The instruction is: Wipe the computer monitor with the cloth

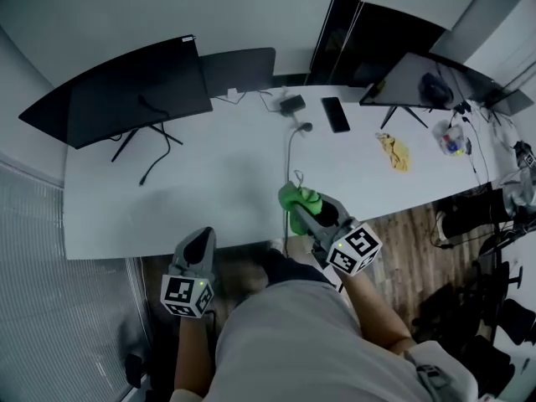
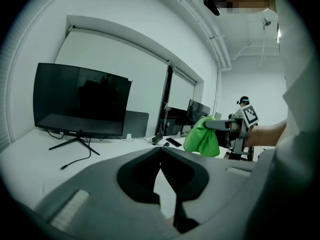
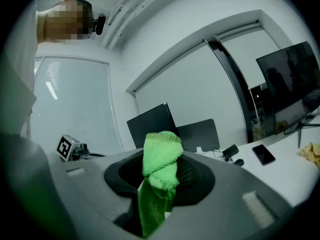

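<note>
A dark computer monitor [image 1: 126, 90] stands at the far left of the white desk [image 1: 226, 182]; the left gripper view shows this monitor [image 2: 80, 100] ahead, the right gripper view shows the monitor [image 3: 150, 126] behind the cloth. My right gripper [image 1: 295, 203] is shut on a bright green cloth [image 1: 298, 199] over the desk's front edge. The cloth [image 3: 159, 179] bunches and hangs from the closed jaws. The cloth [image 2: 202, 136] also shows off to the right in the left gripper view. My left gripper [image 1: 201, 239] hangs below the desk's front edge, shut and holding nothing.
A second monitor [image 1: 427, 80] stands at the back right. A black phone [image 1: 336, 114], a small black adapter [image 1: 292, 105] with cables, a crumpled yellow cloth [image 1: 394, 151] and a laptop-like dark panel [image 1: 239, 69] lie on the desk. Chairs and gear crowd the floor at right.
</note>
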